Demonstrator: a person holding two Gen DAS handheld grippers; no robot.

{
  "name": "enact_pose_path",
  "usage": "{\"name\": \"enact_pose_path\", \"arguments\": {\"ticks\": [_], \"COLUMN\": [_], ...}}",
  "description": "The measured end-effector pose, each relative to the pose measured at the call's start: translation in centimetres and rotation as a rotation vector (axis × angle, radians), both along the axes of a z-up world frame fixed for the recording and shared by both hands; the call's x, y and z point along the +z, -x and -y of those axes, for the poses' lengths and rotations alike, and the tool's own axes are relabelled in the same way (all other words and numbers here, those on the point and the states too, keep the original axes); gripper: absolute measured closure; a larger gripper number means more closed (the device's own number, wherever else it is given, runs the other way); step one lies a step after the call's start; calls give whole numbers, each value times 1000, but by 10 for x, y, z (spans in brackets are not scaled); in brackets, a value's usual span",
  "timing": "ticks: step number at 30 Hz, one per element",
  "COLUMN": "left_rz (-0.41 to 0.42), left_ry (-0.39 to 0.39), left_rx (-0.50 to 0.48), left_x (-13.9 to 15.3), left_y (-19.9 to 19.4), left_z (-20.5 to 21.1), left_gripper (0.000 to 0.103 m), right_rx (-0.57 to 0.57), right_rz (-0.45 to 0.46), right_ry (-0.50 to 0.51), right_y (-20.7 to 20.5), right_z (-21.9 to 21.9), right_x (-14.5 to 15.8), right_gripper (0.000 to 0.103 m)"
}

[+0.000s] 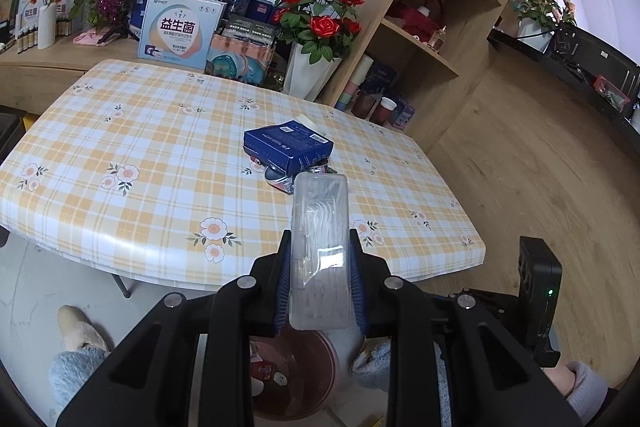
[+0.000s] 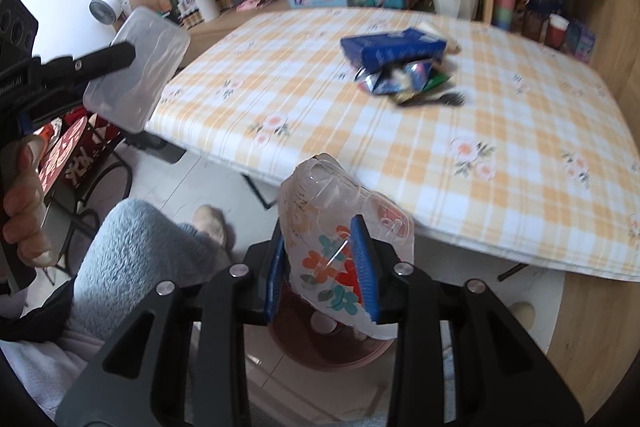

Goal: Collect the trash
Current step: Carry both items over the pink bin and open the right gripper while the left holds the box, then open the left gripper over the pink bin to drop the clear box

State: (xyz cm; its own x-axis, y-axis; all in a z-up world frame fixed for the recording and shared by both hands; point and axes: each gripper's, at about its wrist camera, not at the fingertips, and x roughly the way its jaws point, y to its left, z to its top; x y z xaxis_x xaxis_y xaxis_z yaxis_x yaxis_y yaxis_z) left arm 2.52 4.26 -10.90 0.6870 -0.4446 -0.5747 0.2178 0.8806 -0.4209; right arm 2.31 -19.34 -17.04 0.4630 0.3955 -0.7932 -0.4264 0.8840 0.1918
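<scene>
My left gripper is shut on a clear plastic box of floss picks and holds it over a reddish-brown bin on the floor. The box also shows in the right wrist view. My right gripper is shut on a clear flowered plastic wrapper above the same bin. On the checked table lie a blue carton and crumpled foil wrappers under it.
Boxes and flower vases stand behind the table. A wooden shelf unit stands at the right. The person's legs in grey fleece and slippers are beside the bin. A red stool stands at the left.
</scene>
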Motion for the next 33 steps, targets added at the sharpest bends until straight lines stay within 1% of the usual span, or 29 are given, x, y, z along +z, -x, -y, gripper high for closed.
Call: {"name": "enact_pose_path", "arguments": {"ticks": [4, 10, 11, 13, 16, 18, 19, 20, 22, 24, 29, 33], "left_rz": [-17, -51, -55, -63, -73, -82, -87, -90, -96, -103, -124, -139], "left_ry": [4, 3, 1, -2, -6, -7, -7, -7, -8, -11, -16, -23], "left_rx": [2, 10, 10, 9, 7, 6, 5, 4, -1, -9, -27, -46], "left_x": [-8, -21, -22, -26, -30, -32, -34, -35, -37, -39, -44, -47], "left_y": [-3, -8, -9, -11, -12, -14, -14, -14, -15, -15, -17, -18], "left_z": [-1, -3, -3, -3, -2, -1, -1, 0, 2, 4, 11, 19], "left_gripper": [78, 78, 78, 78, 78, 78, 78, 78, 78, 78, 78, 78], "right_rx": [34, 50, 49, 42, 30, 21, 12, -3, -39, -71, -166, -241], "right_rz": [-62, -137, -150, -169, -169, -153, -139, -113, -57, -25, 63, 124], "right_ry": [9, -4, -11, -26, -40, -41, -36, -30, -26, -24, 17, 30], "right_y": [-1, -6, -8, -11, -15, -17, -19, -20, -22, -25, -35, -40], "right_z": [-9, -16, -16, -15, -14, -13, -11, -9, -1, 7, 30, 52], "right_x": [-20, -46, -49, -54, -56, -54, -52, -48, -38, -31, -11, 1], "right_gripper": [68, 67, 64, 61, 47, 40, 31, 18, 8, 6, 6, 6]}}
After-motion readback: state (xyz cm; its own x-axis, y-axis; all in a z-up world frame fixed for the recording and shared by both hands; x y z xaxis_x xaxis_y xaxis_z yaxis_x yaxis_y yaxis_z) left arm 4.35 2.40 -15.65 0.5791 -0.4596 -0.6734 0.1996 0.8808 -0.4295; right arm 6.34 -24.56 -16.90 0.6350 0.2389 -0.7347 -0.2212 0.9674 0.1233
